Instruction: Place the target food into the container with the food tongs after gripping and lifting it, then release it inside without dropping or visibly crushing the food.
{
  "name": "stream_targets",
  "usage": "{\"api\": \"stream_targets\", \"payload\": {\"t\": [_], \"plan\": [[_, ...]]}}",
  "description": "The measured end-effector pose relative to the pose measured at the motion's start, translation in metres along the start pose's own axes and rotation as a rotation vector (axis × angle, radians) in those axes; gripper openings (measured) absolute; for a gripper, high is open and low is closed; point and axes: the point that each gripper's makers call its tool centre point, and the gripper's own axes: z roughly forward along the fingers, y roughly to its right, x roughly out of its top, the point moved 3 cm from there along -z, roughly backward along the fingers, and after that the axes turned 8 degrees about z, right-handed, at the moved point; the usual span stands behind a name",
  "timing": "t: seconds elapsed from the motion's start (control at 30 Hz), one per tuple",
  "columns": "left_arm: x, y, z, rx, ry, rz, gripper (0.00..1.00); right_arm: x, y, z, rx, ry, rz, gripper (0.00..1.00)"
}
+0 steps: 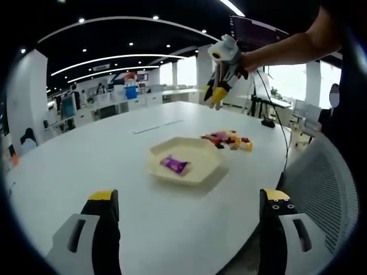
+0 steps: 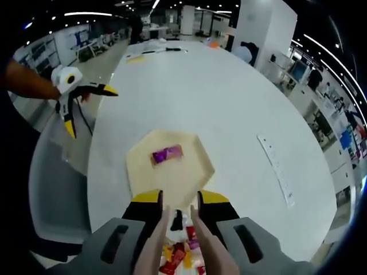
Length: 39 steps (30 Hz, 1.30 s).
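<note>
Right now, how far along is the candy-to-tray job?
Done: one purple-wrapped candy lies in the hexagonal tray. In hand: the right gripper holds food tongs, poised over the candy pile; their tips look empty in the left gripper view. The left gripper hangs open, idle. Left: grip a piece from the pile, lift it, release it in the tray.

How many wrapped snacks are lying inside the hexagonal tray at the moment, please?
1: a purple-wrapped snack lies inside the cream hexagonal tray. Other wrapped snacks sit in a pile on the table beside the tray, not in it.
</note>
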Motion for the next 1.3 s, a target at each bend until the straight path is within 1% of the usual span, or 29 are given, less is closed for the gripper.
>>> {"api": "stream_targets", "payload": {"t": [0.27,0.6,0.83,1.07,1.13,1.23,1.3], "plan": [[0.0,-0.001,0.0,0.002,0.0,-0.006,0.99,-0.004,0.004,0.004,0.003,0.01,-0.013,0.24],[0.0,-0.001,-0.001,0.004,-0.005,-0.006,0.99,-0.028,0.01,0.02,0.001,-0.02,0.014,0.24],[-0.001,0.0,-0.001,-0.002,-0.007,-0.009,0.99,-0.043,0.01,0.033,0.006,-0.02,0.04,0.24],[-0.001,-0.001,-0.001,-0.004,-0.007,-0.011,0.98,-0.056,0.008,0.041,0.012,-0.03,0.044,0.24],[-0.001,-0.001,-0.001,-0.005,-0.007,-0.013,0.98,-0.059,0.007,0.044,0.019,-0.029,0.046,0.23],[-0.001,0.0,-0.001,-0.007,-0.007,-0.013,0.98,-0.065,0.003,0.051,0.033,-0.048,0.034,0.23],[-0.001,0.0,-0.001,-0.007,-0.008,-0.012,0.98,-0.066,0.002,0.053,0.037,-0.046,0.037,0.22]]}}
